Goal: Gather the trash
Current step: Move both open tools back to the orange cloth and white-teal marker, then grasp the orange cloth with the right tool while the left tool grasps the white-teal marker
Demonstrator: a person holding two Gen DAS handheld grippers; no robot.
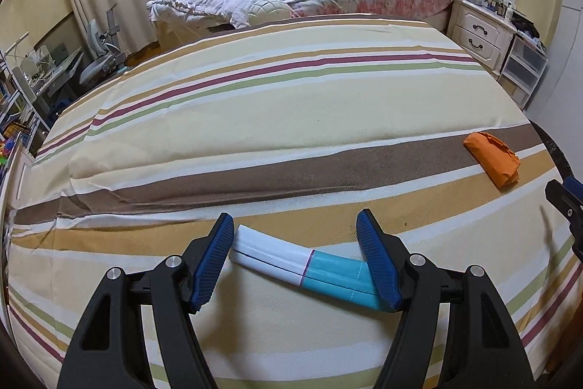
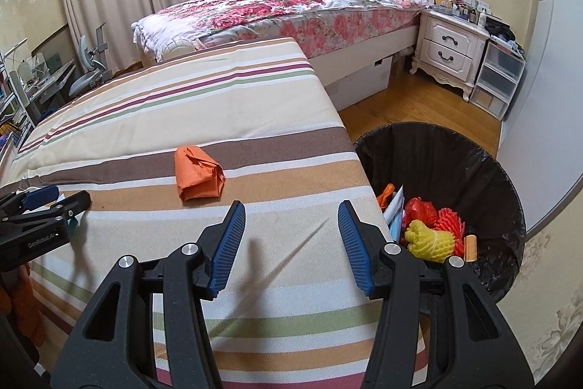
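A white and teal folded paper packet lies on the striped mattress between the fingers of my left gripper, which is open around it; the right finger touches its teal end. A crumpled orange paper lies to the right; it also shows in the right wrist view. My right gripper is open and empty above the mattress edge, near the orange paper. A black-lined trash bin stands on the floor to its right and holds red, yellow and orange trash.
A bed with a floral quilt stands behind the mattress. A white nightstand and plastic drawers are at the back right. A desk and chair are at the left. The left gripper shows at the left edge.
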